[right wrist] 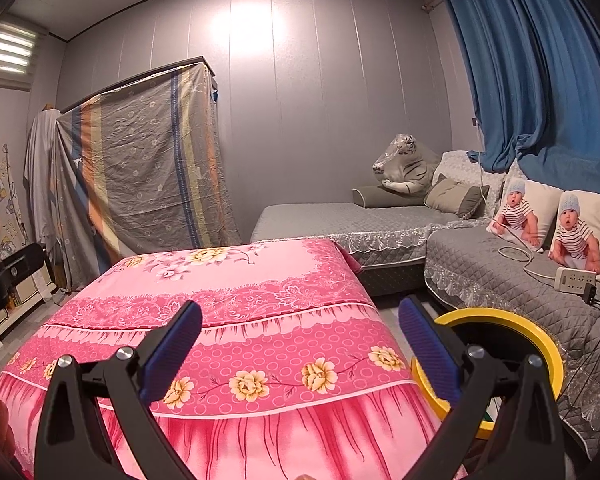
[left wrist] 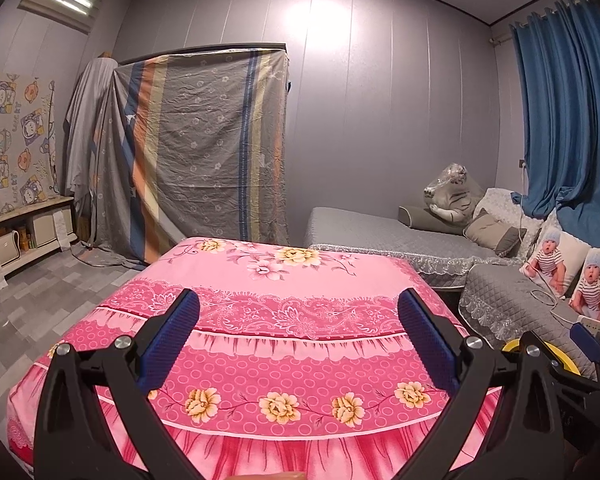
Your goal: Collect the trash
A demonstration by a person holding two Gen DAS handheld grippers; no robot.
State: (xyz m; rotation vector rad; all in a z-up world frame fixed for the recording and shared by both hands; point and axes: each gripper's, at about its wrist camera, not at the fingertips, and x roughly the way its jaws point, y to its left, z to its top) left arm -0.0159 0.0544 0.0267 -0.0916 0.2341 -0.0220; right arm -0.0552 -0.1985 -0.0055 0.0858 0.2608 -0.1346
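Note:
My left gripper (left wrist: 298, 308) is open and empty, held above the near part of a table under a pink flowered cloth (left wrist: 284, 280). My right gripper (right wrist: 300, 318) is open and empty, over the table's near right corner (right wrist: 236, 280). A yellow-rimmed bin (right wrist: 540, 340) stands on the floor just right of the table, behind my right finger; its rim also shows in the left wrist view (left wrist: 560, 354), beside the right gripper's blue pad (left wrist: 586, 338). No loose trash shows on the cloth in either view.
A grey quilted sofa (right wrist: 480, 264) runs along the right with baby-print cushions (right wrist: 580, 224), a power strip (right wrist: 574, 280) and cables. A grey bed (right wrist: 340, 220) with a wrapped toy tiger (right wrist: 404, 168) lies behind. A sheet-covered wardrobe (left wrist: 204, 144) stands at the back left.

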